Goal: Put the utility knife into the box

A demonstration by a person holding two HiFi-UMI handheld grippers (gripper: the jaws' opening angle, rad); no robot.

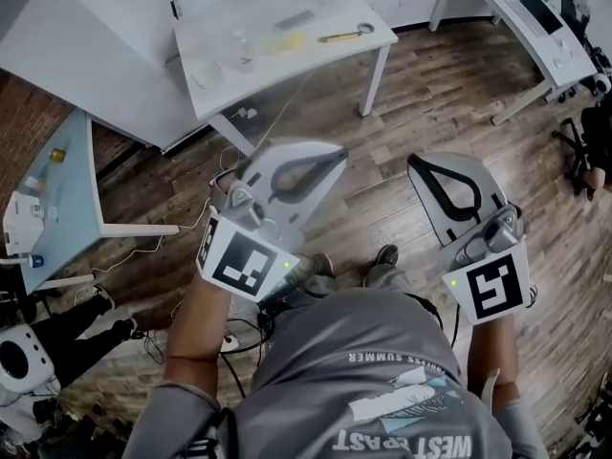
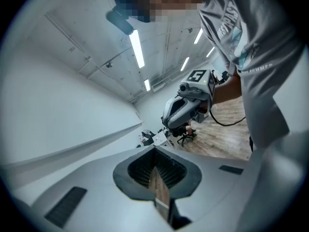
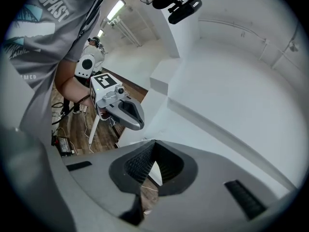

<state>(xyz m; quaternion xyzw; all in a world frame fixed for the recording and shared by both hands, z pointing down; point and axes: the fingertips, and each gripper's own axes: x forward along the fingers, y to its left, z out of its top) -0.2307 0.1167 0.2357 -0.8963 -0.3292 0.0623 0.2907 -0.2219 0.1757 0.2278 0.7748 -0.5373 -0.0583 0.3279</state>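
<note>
A white table (image 1: 373, 29) stands ahead of me in the head view. On it lie a slim yellow and black tool (image 1: 342, 35), which may be the utility knife, a yellow item (image 1: 292, 40) and some clear, box-like containers (image 1: 234, 48); they are too small to tell apart. My left gripper (image 1: 341, 152) and right gripper (image 1: 412, 162) hang side by side over the wooden floor, well short of the table. Both are shut with nothing between the jaws. The left gripper view shows its own closed tips (image 2: 154, 148) and the right gripper (image 2: 186, 108). The right gripper view shows the left gripper (image 3: 118, 105).
A pale blue table (image 1: 72, 194) with small bottles stands at the left, and a white desk (image 1: 535, 22) with an office chair (image 1: 585, 142) at the right. Cables (image 1: 143, 251) trail over the floor near my feet (image 1: 385, 254). A white machine (image 1: 19, 357) sits at the lower left.
</note>
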